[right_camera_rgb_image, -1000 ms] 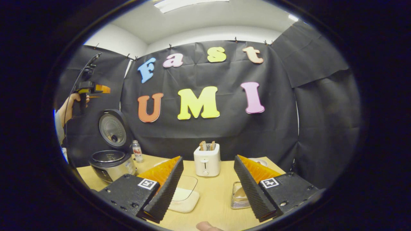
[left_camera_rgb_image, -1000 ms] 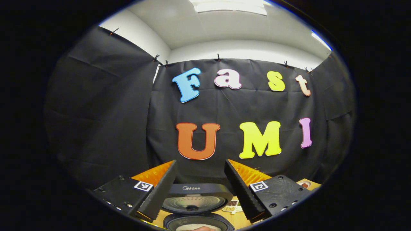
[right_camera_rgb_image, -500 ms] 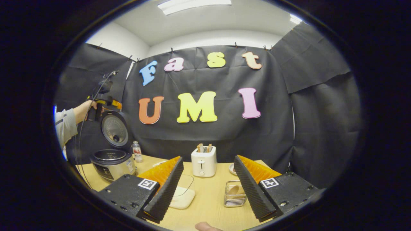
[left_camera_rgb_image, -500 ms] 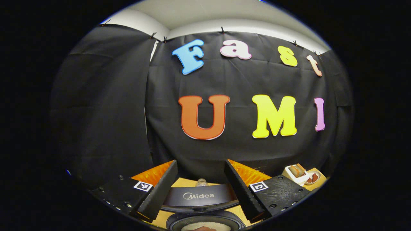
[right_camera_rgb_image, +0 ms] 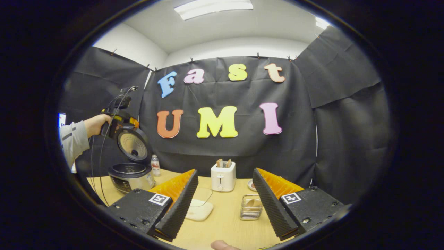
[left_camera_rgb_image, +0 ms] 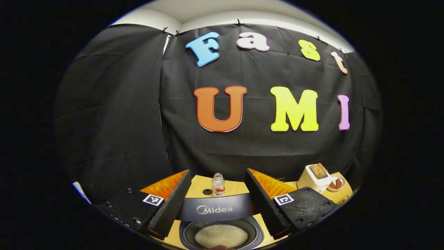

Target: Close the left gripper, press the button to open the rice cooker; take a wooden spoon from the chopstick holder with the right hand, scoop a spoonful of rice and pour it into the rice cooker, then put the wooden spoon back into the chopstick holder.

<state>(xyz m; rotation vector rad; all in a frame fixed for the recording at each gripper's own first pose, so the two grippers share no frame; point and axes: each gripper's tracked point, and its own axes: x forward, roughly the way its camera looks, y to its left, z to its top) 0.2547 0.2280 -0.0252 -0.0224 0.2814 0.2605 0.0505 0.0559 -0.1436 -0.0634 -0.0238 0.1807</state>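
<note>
The rice cooker (right_camera_rgb_image: pixel 131 175) stands at the table's left with its lid (right_camera_rgb_image: pixel 133 146) raised. Its pot holds white rice (left_camera_rgb_image: pixel 221 235). A hand holds my left gripper (right_camera_rgb_image: pixel 119 116) at the lid's top edge. In the left gripper view that gripper (left_camera_rgb_image: pixel 218 172) is open, and the lid's dark edge (left_camera_rgb_image: pixel 216 209) lies between its fingers; I cannot tell whether they touch it. My right gripper (right_camera_rgb_image: pixel 225 172) hangs open and empty over the table's front. Ahead of it stands the wire chopstick holder (right_camera_rgb_image: pixel 251 208) with the wooden spoon (right_camera_rgb_image: pixel 250 202) inside, and a clear box of rice (right_camera_rgb_image: pixel 199 210).
A white toaster (right_camera_rgb_image: pixel 222 176) with bread stands at the back middle, with a small dish (left_camera_rgb_image: pixel 335 183) beside it. A small bottle (left_camera_rgb_image: pixel 218 184) stands behind the cooker. A cable hangs from the left gripper down past the cooker. The wooden table (right_camera_rgb_image: pixel 225 225) reaches to the black cloth walls.
The left gripper has dropped and tilted down, so the lid's edge now sits between its fingers. The right gripper has drawn back; the holder and toaster look smaller.
</note>
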